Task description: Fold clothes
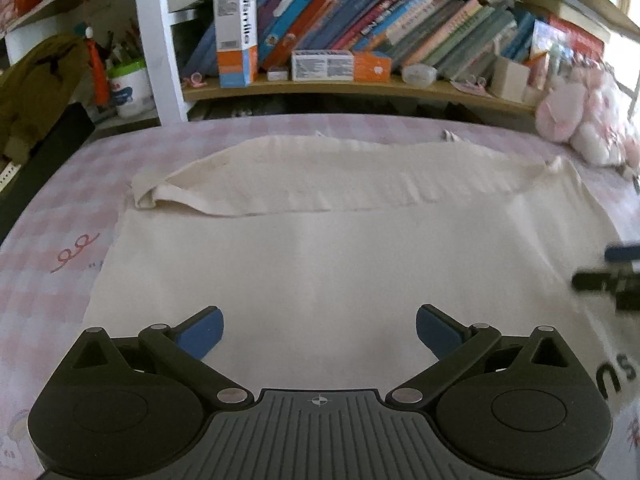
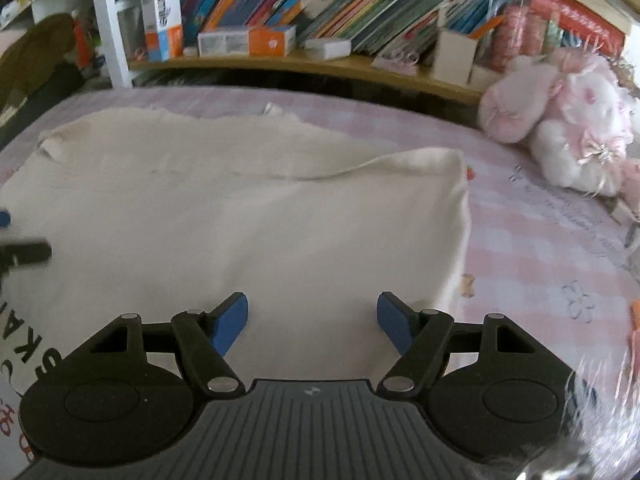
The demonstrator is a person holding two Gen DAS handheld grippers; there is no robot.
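Cream shirt (image 1: 340,272) lies flat on the pink checked bed (image 1: 48,208), spread out straight ahead of both tongs, far edge already turned over into a band (image 1: 320,184) in front of the bookshelf (image 1: 360,88). Left tongs (image 1: 319,332) hover over the near middle of the shirt, jaws wide apart, nothing between them. Right tongs (image 2: 312,322) sit over the shirt's right part, jaws well apart and empty, with the shirt's right edge (image 2: 460,232) just off the right pad, probably lining up for a side fold. Pink plush toy (image 2: 560,120) sits far right of the right tongs, clear of the shirt. Both tongs empty suggests they are between grabs.
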